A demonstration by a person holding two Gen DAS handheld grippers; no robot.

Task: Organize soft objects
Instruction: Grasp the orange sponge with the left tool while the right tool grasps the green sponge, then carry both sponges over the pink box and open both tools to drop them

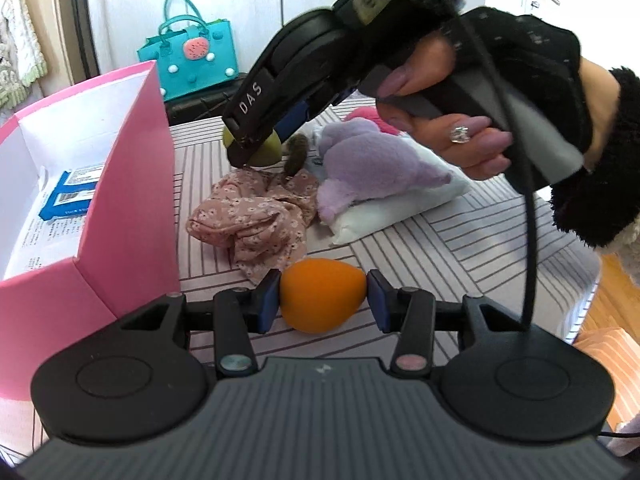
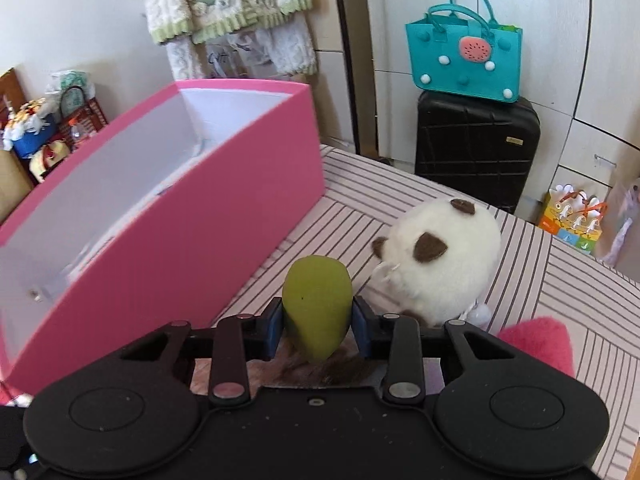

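My left gripper (image 1: pixel 323 301) is shut on an orange egg-shaped sponge (image 1: pixel 316 304), held just above the striped table (image 1: pixel 440 248). Farther back, a person's hand (image 1: pixel 464 144) holds my right gripper (image 1: pixel 250 154), which is shut on a green egg-shaped sponge (image 1: pixel 267 157). In the right wrist view the green sponge (image 2: pixel 316 300) sits pinched between the blue pads of the right gripper (image 2: pixel 318 322), close beside the pink box (image 2: pixel 224 200). The pink box (image 1: pixel 132 184) has a white inside and holds a blue packet (image 1: pixel 72 196).
A floral pink cloth (image 1: pixel 256 220), a purple plush (image 1: pixel 372 160) and a white pillow (image 1: pixel 400 208) lie on the table. A white plush with brown patches (image 2: pixel 440 256) and a pink fluffy item (image 2: pixel 536 344) sit to the right. A teal bag (image 2: pixel 464 64) rests on a black suitcase (image 2: pixel 476 152).
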